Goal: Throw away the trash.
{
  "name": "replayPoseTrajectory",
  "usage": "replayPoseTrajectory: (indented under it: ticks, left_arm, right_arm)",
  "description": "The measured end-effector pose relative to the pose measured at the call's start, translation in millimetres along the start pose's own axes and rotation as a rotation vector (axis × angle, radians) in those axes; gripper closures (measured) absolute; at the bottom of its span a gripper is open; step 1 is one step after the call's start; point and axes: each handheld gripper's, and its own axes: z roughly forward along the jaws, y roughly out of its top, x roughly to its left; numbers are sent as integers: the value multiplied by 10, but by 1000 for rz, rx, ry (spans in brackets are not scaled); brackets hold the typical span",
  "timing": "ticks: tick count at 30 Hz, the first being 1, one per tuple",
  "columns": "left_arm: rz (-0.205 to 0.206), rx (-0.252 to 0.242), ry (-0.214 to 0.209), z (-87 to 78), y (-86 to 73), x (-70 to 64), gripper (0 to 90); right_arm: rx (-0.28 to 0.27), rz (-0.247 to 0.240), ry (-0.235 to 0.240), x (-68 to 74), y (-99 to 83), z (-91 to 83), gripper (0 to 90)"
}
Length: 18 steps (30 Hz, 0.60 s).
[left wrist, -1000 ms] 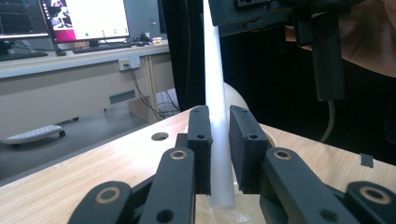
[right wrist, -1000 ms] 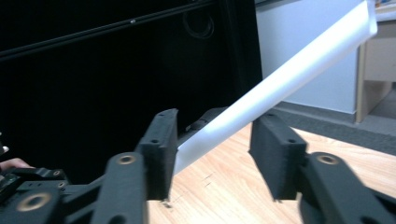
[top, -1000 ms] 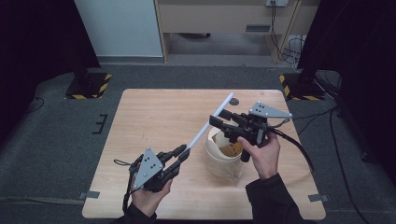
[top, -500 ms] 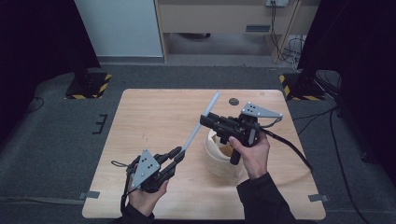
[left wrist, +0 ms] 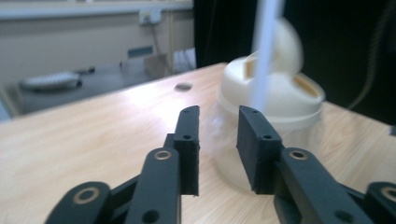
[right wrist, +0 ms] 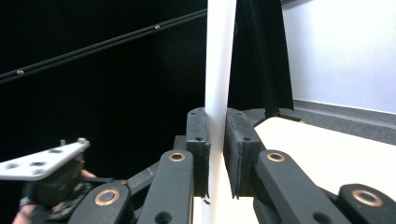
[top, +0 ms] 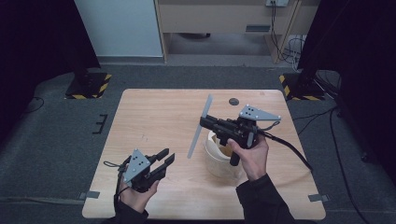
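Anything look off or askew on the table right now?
Nothing spilled or damaged. The cream lidded plastic container stands upright on the wooden table. The right gripper holds a long flat white strip in the air, tilted; the left gripper is open, apart.

Long flat white plastic strip (top: 200, 126), straight and thin, clamped near its middle, raised off the light wooden table, tilted steeply, lower end nearer. Just right of it, squat cream plastic jar (top: 220, 156) with a domed, slotted lid (left wrist: 280, 79), upright on the table's near right part.
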Motion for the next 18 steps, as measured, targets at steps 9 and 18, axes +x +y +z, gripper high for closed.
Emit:
replayPoseTrajectory:
  ticks: [9,18]
  left_arm:
    - [-82,171,86,77,-363,473,430]
    - [-122,327,151,206,-583,717,275]
  right_arm:
    - [1,-16,10,48,31,-162,809]
    - [-4,-30,3,75,26,-451,808]
